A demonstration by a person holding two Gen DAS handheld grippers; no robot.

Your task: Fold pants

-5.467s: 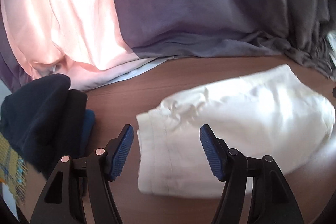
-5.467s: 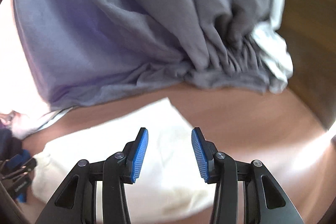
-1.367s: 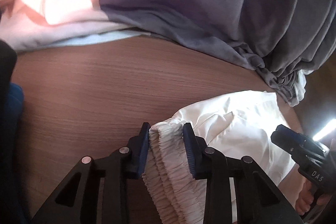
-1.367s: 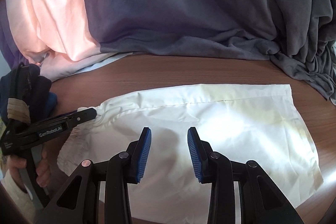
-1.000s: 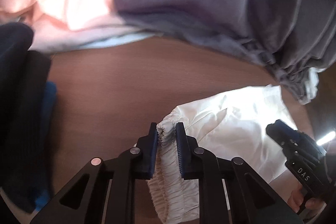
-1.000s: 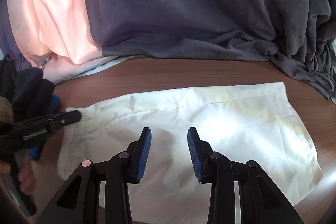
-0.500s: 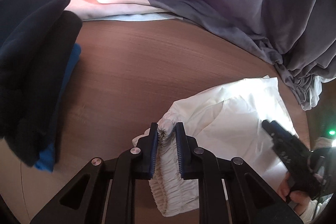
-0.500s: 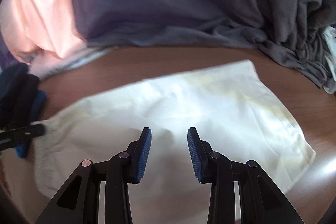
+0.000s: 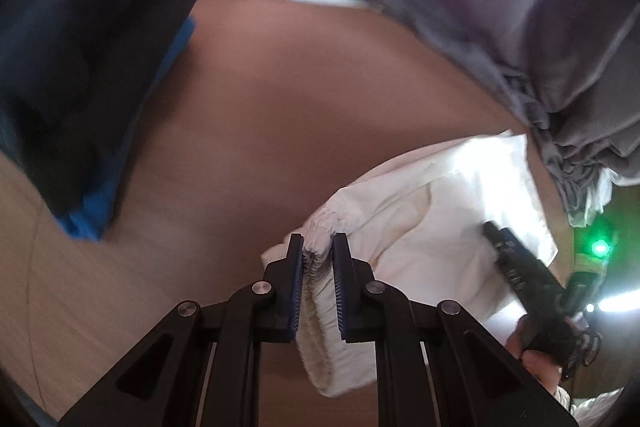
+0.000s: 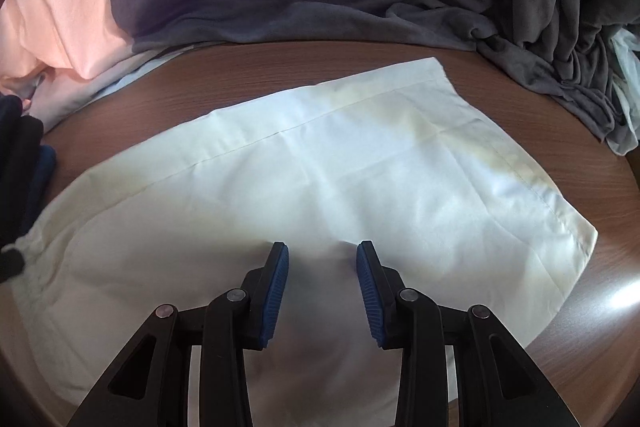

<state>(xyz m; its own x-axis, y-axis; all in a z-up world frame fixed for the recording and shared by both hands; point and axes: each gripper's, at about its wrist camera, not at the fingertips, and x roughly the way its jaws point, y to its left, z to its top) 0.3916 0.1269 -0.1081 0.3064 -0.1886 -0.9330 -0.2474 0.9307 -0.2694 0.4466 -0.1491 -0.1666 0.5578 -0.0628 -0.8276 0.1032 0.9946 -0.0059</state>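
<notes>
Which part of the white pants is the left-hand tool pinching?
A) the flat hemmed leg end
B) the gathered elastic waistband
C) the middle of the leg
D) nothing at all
B: the left gripper has its blue-padded jaws closed on the ruffled elastic waistband of the white cotton pants, bunched between them.

Our left gripper is a black frame of angled struts with triangular cut-outs, round silver screws at the joints, and flat fingers faced with ribbed blue pads. Our right gripper is built the same, black with silver screws and blue ribbed fingers. Seen from the left wrist view, its black body carries faint pale lettering, blurred beyond reading, with bare skin of our right hand and a white sleeve edge beneath it.
</notes>
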